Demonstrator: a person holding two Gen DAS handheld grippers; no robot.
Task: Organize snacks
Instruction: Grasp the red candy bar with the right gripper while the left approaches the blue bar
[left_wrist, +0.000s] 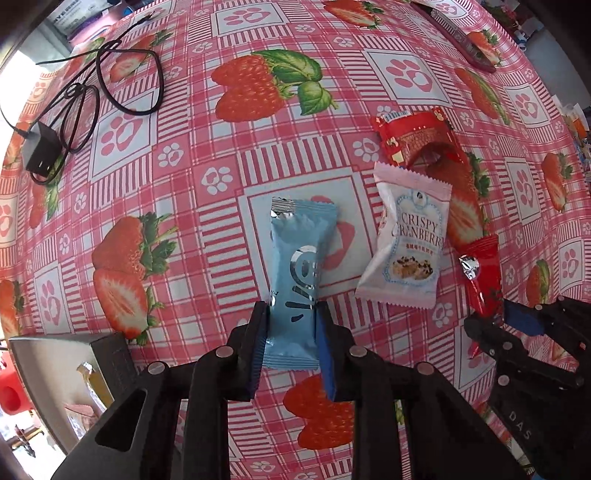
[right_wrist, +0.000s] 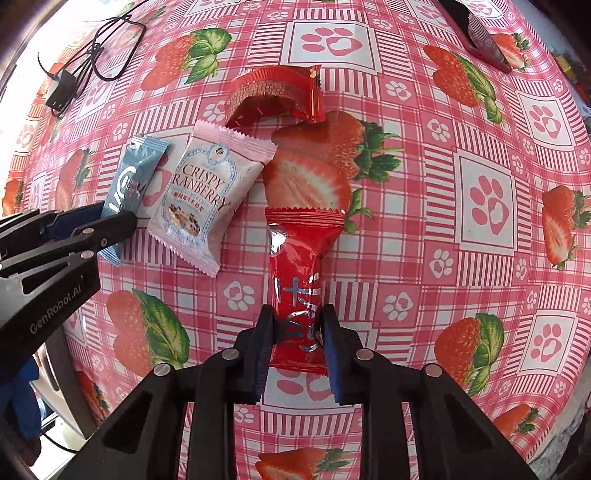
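A blue snack bar (left_wrist: 297, 266) lies on the strawberry tablecloth, and my left gripper (left_wrist: 291, 325) is shut on its near end, blue pads pressing both sides. A long red snack bar (right_wrist: 297, 280) lies lengthwise, and my right gripper (right_wrist: 297, 328) is shut on its lower half. Between the two sits a pale pink Crispy Cranberry packet (left_wrist: 406, 247) (right_wrist: 210, 199). A red cake packet (left_wrist: 417, 138) (right_wrist: 275, 94) lies just beyond it. The right gripper (left_wrist: 506, 317) shows at the edge of the left wrist view, pinching the red bar (left_wrist: 482, 273). The left gripper (right_wrist: 107, 221) shows on the blue bar (right_wrist: 129, 184).
A black charger with coiled cable (left_wrist: 42, 149) (right_wrist: 61, 92) lies at the far left. A dark red object (left_wrist: 469, 44) (right_wrist: 487, 44) rests at the far right. A grey box (left_wrist: 74, 362) holding packets stands at the table's near left edge.
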